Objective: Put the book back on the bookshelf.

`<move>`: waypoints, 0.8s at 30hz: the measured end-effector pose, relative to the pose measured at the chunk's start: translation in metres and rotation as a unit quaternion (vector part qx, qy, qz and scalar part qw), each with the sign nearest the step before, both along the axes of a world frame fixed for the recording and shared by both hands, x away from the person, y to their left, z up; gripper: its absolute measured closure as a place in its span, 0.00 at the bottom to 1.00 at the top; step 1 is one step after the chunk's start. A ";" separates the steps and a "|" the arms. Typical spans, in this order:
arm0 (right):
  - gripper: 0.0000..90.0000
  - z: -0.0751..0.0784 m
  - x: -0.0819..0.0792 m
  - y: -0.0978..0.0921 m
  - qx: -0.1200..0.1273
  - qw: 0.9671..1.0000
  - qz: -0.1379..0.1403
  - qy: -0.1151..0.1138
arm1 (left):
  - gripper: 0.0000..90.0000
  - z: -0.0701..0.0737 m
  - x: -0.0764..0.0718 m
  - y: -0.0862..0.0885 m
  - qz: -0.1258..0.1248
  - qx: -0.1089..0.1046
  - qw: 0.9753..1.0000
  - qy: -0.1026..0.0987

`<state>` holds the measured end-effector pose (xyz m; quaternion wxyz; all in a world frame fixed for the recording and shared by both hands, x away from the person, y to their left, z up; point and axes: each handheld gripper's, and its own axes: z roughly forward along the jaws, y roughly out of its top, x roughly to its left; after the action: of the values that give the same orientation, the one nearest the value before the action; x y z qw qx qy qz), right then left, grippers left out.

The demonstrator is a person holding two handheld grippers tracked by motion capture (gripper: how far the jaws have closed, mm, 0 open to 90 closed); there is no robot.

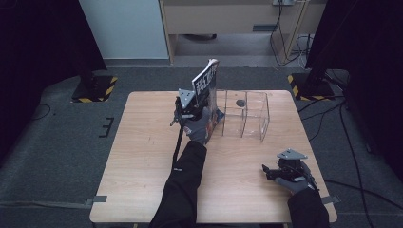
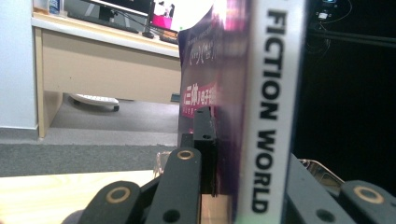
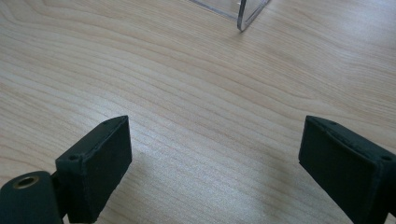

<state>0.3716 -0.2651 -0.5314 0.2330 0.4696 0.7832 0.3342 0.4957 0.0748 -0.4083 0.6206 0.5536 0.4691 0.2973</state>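
The wooden table [image 1: 142, 161] carries a clear acrylic rack [image 1: 244, 114] with upright dividers, standing toward its far side, right of centre. At the rack's left end stands a magazine [image 1: 205, 80], held upright and leaning a little to the left, its lower edge down at the rack's leftmost compartment; whether it sits inside that compartment or just against its wall cannot be told. In the left gripper view its white spine [image 2: 271, 112] reads "FICTION WORLD" top to bottom. The person's left forearm, in a dark sleeve, reaches forward from the bottom edge to mid-table, the gloved hand wrapped round the left gripper [image 1: 190, 111], which meets the magazine from the left side; its jaws are clamped on the magazine, one black jaw pressed flat on the purple cover and the other on the far side of the spine. The right gripper [image 1: 271, 172] rests low near the table's near right corner, well apart from the rack, pointing left, with its jaws wide apart over bare wood and the rack's corner [image 3: 243, 18] ahead.
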 end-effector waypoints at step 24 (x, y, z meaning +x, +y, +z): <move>0.11 0.000 0.000 0.000 -0.002 1.000 -0.004 -0.001 | 0.90 -0.028 -0.016 0.018 0.003 -0.012 1.000 0.015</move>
<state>0.3718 -0.2649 -0.5316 0.2365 0.4717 0.7818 0.3324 0.4801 0.0933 -0.4358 0.6193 0.5491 0.4832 0.2855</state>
